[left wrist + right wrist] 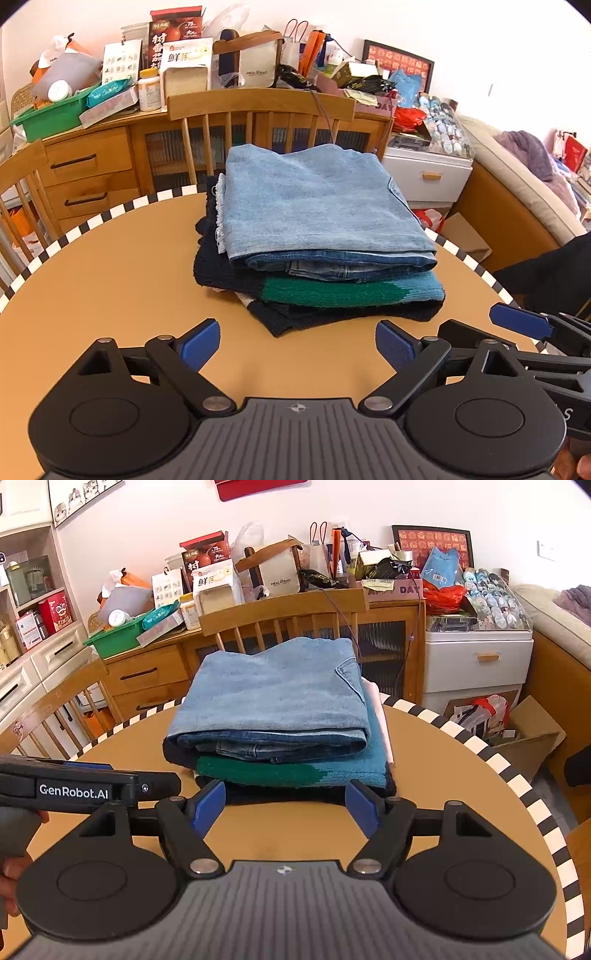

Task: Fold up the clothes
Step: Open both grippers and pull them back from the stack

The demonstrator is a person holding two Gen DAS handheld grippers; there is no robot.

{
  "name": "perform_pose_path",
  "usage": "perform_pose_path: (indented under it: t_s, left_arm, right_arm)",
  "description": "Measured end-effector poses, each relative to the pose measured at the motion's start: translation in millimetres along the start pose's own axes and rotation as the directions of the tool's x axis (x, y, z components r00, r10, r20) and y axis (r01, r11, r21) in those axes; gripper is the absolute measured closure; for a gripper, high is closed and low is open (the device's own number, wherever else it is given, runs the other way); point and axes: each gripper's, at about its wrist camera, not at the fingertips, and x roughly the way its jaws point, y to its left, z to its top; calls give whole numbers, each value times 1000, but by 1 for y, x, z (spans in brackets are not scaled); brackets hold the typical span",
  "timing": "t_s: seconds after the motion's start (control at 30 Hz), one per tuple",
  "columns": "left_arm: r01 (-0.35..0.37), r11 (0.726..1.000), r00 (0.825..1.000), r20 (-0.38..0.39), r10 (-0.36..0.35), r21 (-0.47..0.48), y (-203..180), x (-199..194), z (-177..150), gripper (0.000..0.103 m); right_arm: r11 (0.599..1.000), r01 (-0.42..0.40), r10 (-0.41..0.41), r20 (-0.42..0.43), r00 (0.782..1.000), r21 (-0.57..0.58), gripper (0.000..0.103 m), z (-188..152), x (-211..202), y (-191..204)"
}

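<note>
We see the round desk (pixel 110 280) with its checkered rim, and on it a stack of folded clothes toward the far edge, a chair (pixel 258 107) standing just behind. Folded jeans (pixel 317 206) lie on top, over a green and blue knit (pixel 351 291) and a dark knit (pixel 214 266) at the bottom. The stack looks finished, its fold edges facing us and its long axis running from left to right edge.

The left hand-held gripper (pixel 297 345) hangs over the near side of the desk, jaws wide apart and holding nothing; the stack lies straight ahead, apart from its fingertips. The right hand-held gripper (pixel 286 803) sits just beside it, jaws also apart and empty, with the stack's near edge close in front. We judge the right one nearer the stack. Any further move calls for both reaching forward together.
</note>
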Motion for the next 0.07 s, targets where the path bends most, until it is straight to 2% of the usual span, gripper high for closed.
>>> perform_pose_path:
  t_s: [0.07]
  left_arm:
    - [-3, 1000, 1000, -3, 3, 4, 0, 0, -1, 9]
  right_arm:
    - [1000, 1, -1, -5, 1000, -4, 25, -1, 0, 1]
